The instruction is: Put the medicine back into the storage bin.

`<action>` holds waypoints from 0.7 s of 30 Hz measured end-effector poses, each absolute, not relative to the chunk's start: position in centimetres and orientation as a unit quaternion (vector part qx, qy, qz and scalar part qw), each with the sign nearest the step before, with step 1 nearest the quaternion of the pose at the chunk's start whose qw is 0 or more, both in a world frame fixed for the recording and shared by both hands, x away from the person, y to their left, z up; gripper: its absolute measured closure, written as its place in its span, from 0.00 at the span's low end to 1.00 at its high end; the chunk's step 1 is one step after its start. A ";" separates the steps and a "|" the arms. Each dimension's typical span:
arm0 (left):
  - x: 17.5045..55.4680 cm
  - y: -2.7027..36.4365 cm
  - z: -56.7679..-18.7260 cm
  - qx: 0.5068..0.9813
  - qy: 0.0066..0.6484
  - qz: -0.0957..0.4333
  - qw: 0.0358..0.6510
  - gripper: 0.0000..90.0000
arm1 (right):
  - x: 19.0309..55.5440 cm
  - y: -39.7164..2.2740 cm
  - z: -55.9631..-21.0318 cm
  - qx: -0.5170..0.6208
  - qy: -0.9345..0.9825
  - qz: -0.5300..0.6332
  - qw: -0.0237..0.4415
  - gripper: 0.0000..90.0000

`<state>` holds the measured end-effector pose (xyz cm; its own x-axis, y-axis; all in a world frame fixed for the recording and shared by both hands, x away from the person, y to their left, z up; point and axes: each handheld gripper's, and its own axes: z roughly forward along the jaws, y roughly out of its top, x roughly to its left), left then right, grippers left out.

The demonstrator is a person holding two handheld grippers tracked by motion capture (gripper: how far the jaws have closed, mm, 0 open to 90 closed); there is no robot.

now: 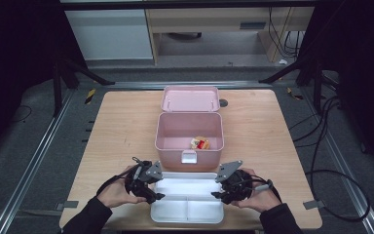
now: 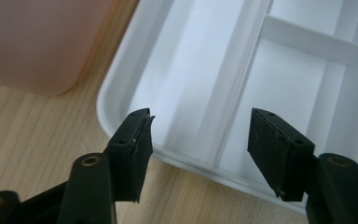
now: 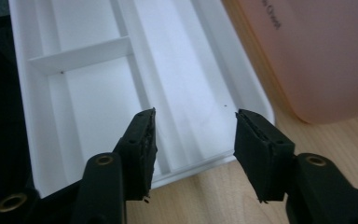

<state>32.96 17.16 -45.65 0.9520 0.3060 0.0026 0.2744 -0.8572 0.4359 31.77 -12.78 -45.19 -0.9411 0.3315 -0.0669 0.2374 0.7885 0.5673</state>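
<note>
The left gripper (image 1: 157,191) and right gripper (image 1: 217,191) are held half open and empty over the end walls of the white divided tray (image 1: 187,217), just in front of the open pink box (image 1: 189,139). The grasping step is judged in hand; next, each wall must be pinched and the tray lifted level

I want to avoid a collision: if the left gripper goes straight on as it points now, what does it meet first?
Probably the white tray: the left gripper has open jaws over its near rim.
</note>
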 end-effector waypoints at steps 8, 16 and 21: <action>32.7 16.0 -46.7 0.972 0.128 0.024 0.196 0.57 | 31.5 -11.6 -46.4 0.122 0.958 0.253 0.058 0.70; 32.8 15.7 -47.4 0.976 0.122 0.013 0.179 0.72 | 31.7 -10.8 -47.3 0.107 0.968 0.223 0.041 0.82; 32.9 15.6 -47.8 0.978 0.118 0.006 0.172 0.76 | 31.9 -10.6 -47.9 0.104 0.971 0.211 0.037 0.86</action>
<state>32.92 15.57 -47.83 0.9722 0.2326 -0.0280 0.2282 -0.9133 0.3372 31.91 -10.64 -47.90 -0.9757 0.2174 -0.0272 0.1866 0.8897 0.4166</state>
